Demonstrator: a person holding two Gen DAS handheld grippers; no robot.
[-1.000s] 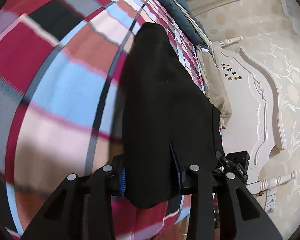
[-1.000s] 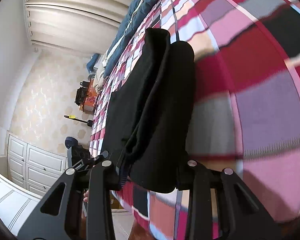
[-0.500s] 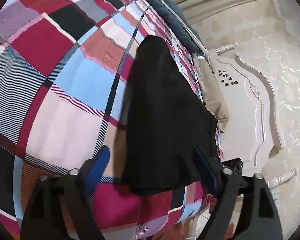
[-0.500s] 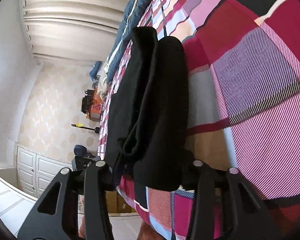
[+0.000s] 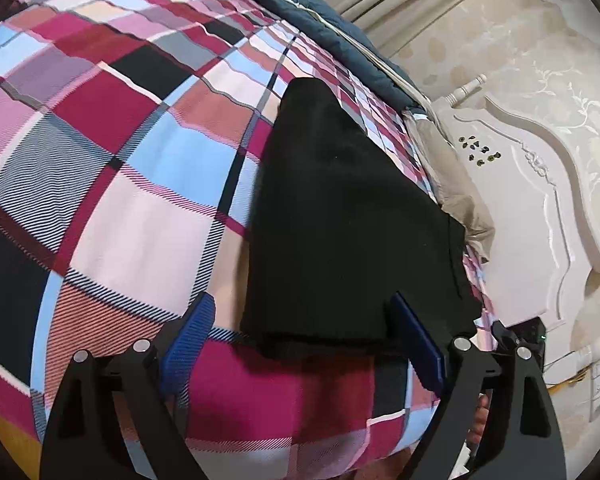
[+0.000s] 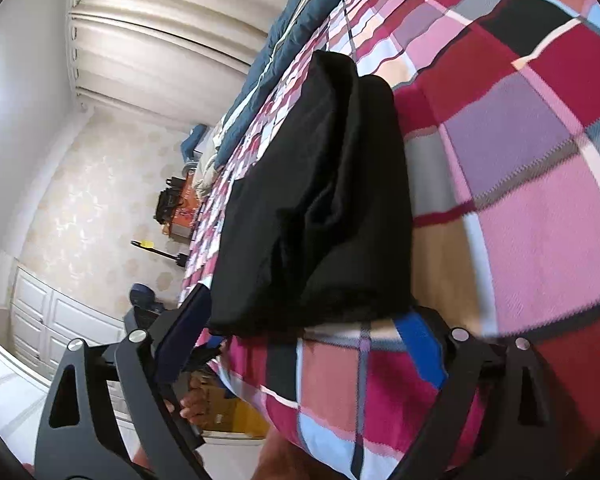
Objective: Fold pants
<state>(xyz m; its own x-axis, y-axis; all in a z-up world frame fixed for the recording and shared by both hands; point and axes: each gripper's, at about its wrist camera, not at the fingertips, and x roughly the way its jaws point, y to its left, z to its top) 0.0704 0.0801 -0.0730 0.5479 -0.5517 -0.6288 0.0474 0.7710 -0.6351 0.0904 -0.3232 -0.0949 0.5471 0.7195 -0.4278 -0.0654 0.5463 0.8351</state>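
The black pants lie folded in a long stack on the plaid bedspread, near the bed's front edge. My left gripper is open, its blue pads either side of the pants' near end and just short of it. In the right wrist view the pants show layered folds along the left side. My right gripper is open too, its jaws wide at the near end of the stack, holding nothing.
A dark blue quilt lies along the far side of the bed. A white carved headboard stands at the right. An orange bedside table, white cabinets and curtains show in the right wrist view.
Both grippers opened and let go of the pants' near end, the left first, then the right. Both have pulled back slightly; the pants now rest on the bed.
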